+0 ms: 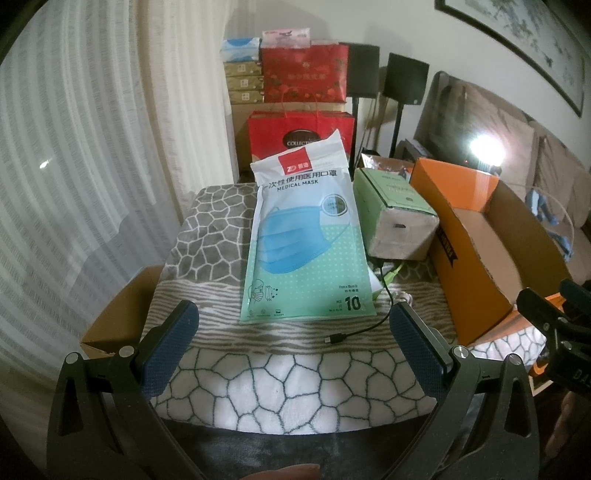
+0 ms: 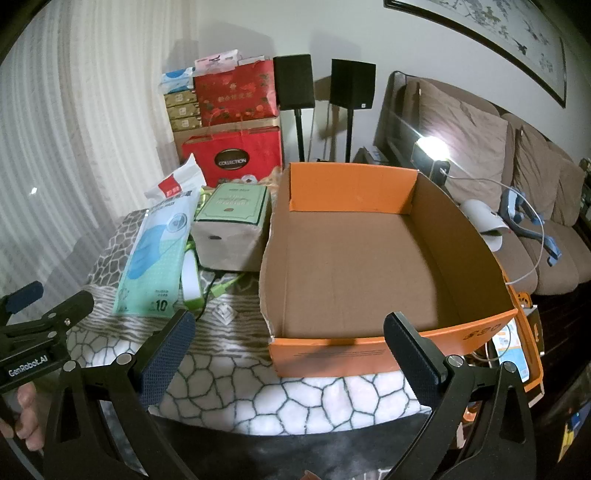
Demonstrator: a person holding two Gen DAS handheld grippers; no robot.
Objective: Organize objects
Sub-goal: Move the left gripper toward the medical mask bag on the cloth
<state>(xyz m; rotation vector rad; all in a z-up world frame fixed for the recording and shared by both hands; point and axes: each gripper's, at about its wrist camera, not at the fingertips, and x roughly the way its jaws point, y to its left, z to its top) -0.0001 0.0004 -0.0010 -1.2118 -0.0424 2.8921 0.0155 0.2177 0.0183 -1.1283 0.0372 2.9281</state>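
Left wrist view: the left tool hangs wide open and empty above a blanket-covered table, facing a medical mask packet lying flat; a green tissue pack lies just beside the packet, and a black cable trails near its lower corner; right wrist view: the right tool is also spread wide, holding nothing, before an open orange cardboard box whose visible interior is bare; the tissue pack sits between packet and box.

white curtains, brown sofa, framed painting on wall.
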